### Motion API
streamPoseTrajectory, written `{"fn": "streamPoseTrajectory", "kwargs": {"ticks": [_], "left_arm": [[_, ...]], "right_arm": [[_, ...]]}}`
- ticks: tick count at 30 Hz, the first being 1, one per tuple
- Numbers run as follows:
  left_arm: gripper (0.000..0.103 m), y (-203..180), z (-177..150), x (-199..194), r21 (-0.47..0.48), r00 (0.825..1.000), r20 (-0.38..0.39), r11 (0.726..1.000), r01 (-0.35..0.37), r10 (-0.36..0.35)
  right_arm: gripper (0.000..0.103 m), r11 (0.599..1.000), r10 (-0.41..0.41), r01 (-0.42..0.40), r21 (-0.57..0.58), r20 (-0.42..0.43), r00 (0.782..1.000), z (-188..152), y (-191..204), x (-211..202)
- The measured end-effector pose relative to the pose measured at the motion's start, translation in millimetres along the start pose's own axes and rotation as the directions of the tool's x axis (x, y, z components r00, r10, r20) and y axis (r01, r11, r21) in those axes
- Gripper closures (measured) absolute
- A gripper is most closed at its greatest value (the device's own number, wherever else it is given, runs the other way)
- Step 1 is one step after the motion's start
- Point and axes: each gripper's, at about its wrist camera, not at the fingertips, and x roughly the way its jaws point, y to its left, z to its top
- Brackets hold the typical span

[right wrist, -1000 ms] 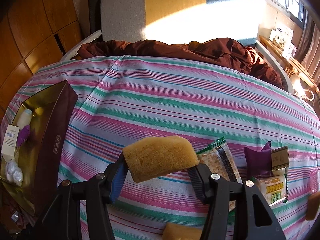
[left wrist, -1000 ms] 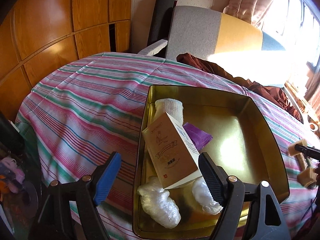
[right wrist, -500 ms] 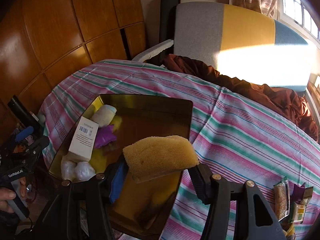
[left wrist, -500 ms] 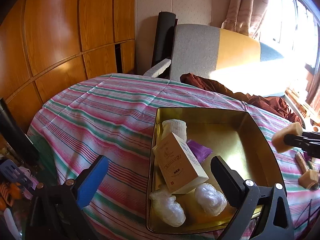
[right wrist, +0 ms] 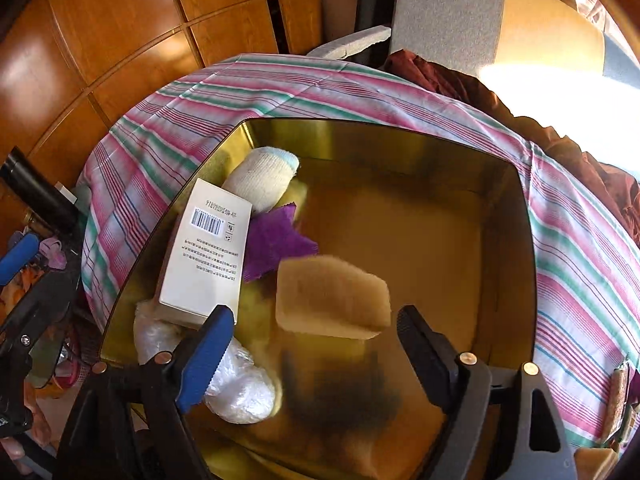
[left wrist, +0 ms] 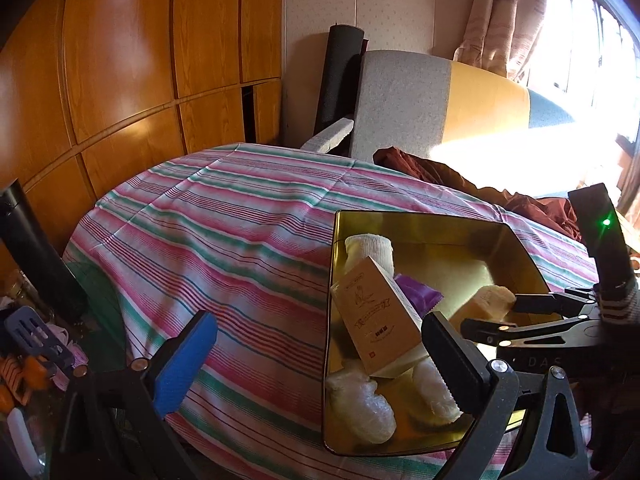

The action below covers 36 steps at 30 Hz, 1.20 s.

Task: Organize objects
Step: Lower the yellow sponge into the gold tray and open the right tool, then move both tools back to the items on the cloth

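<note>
A gold metal tray (right wrist: pixel 528 216) (left wrist: pixel 520 240) sits on the striped tablecloth. In it lie a white carton (right wrist: pixel 204 256) (left wrist: pixel 376 324), a rolled sock (right wrist: pixel 260 176), a purple wrapper (right wrist: pixel 276 240) and two clear-wrapped lumps (right wrist: pixel 240 388). A yellow sponge (right wrist: pixel 332 298) (left wrist: pixel 486 304) is in the air just above the tray floor, between and ahead of the fingers of my right gripper (right wrist: pixel 312 344), whose jaws stand wide open. My left gripper (left wrist: pixel 320 364) is open and empty at the tray's near left edge.
The striped cloth (left wrist: pixel 224 232) covers a round table. An armchair (left wrist: pixel 404 100) with a brown cloth stands behind it. Wood panelling lines the left wall. Loose packets (right wrist: pixel 618 392) and another sponge (right wrist: pixel 596 462) lie on the table at the right. Clutter (left wrist: pixel 32 352) sits low at the left.
My right gripper moved left over the tray, lowered, and opened, letting go of the sponge. My left gripper drew back from the tray and widened.
</note>
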Motion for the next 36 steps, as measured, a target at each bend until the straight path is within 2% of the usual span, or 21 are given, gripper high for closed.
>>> {"fn": "streamPoseTrajectory", "kwargs": {"ticks": [7,15,21,28,32,36], "left_arm": [[0.000,0,1,-6,0.017,1.000,0.024,1.000,-0.019,0.019],[0.000,-11,4,-18,0.062,0.997,0.066,0.998,-0.033,0.029],[0.000,-23,6,-27,0.097,0.996,0.089,0.995,-0.032,0.023],[0.000,-38,4,-31,0.142,0.996,0.093,0.989,-0.028,0.015],[0.000,-47,4,-32,0.164,0.996,0.090,0.986,-0.027,0.012],[0.000,-59,3,-31,0.193,0.996,0.085,0.981,-0.019,0.003]], "right_arm": [[0.018,0.999,0.033,-0.034,0.016,0.040,0.999,-7,1,-15],[0.016,0.996,0.001,-0.013,0.084,0.132,0.991,-18,-23,-55],[0.015,0.986,-0.068,0.040,0.161,0.174,0.982,-35,-59,-82],[0.015,0.955,-0.155,0.093,0.282,0.207,0.966,-58,-113,-112],[0.015,0.926,-0.215,0.130,0.354,0.214,0.953,-76,-149,-130],[0.015,0.877,-0.294,0.175,0.448,0.211,0.932,-97,-191,-151]]}}
